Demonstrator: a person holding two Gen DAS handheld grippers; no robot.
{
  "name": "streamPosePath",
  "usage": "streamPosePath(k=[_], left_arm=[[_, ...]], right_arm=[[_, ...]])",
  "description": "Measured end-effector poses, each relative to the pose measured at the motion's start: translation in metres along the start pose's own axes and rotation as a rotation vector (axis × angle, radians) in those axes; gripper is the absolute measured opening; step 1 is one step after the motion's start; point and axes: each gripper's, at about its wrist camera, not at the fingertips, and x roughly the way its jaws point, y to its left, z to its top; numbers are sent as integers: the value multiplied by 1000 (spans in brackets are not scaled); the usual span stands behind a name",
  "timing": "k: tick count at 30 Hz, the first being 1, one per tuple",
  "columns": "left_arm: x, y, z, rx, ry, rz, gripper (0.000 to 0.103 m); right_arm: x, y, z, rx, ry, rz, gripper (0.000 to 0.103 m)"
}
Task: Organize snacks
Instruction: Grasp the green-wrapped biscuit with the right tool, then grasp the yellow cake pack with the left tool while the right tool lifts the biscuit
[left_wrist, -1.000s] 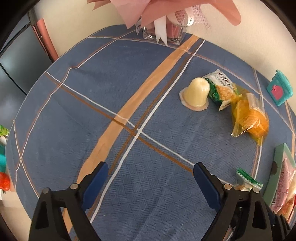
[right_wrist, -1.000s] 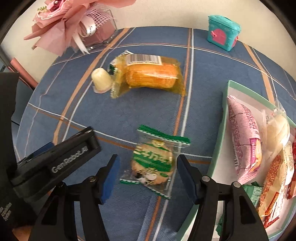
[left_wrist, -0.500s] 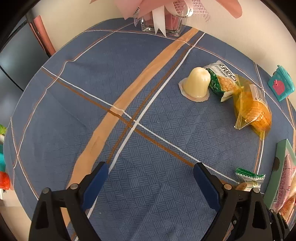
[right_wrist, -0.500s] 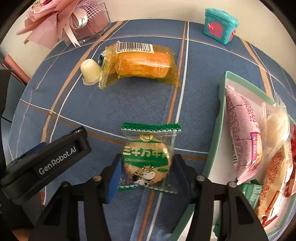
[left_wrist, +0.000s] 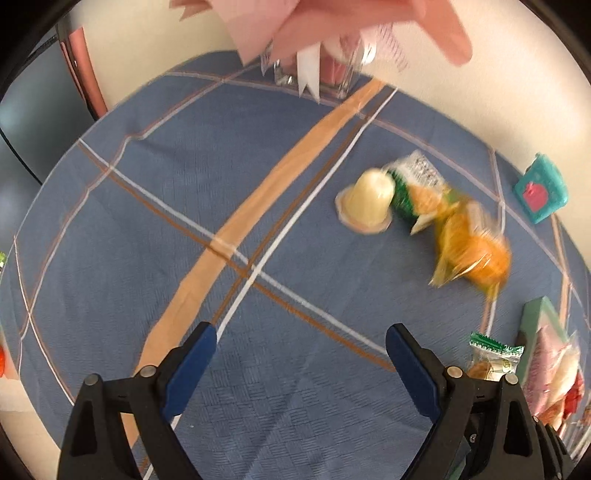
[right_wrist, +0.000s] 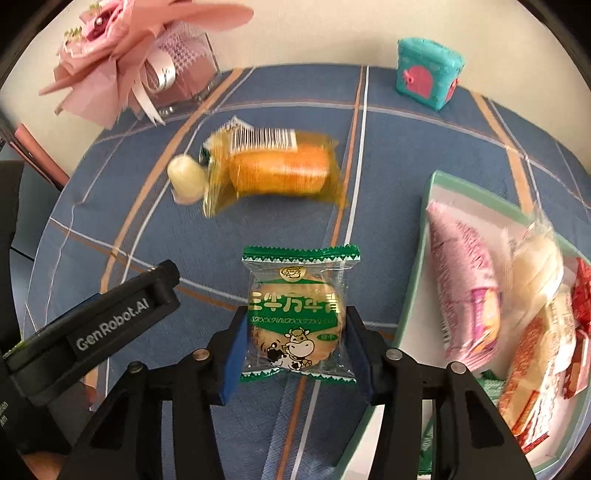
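Biscuit packet (right_wrist: 295, 317) clamped between right gripper (right_wrist: 293, 341) pads, above blue tablecloth (right_wrist: 280, 229), just left of snack tray (right_wrist: 413, 306). Left gripper (left_wrist: 301, 363) jaws wide apart, empty. Cake packet (right_wrist: 275, 173) and jelly cup (right_wrist: 186, 179) lie beyond.

the right gripper (right_wrist: 295, 345) points steeply down, its pads clamped on a biscuit packet (right_wrist: 295, 314). the left gripper (left_wrist: 299, 365) hangs wide open, holding nothing.

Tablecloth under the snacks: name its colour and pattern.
The tablecloth is blue with crossing tan, brown and white stripes; clearest in the left wrist view.
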Motion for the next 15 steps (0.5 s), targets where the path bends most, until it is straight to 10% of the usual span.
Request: streamPosePath(k=[15], left_arm=[[-28,-41,27,26,-96,-102,95]], right_arm=[[-40,-39,37,78,-117,-16,51]])
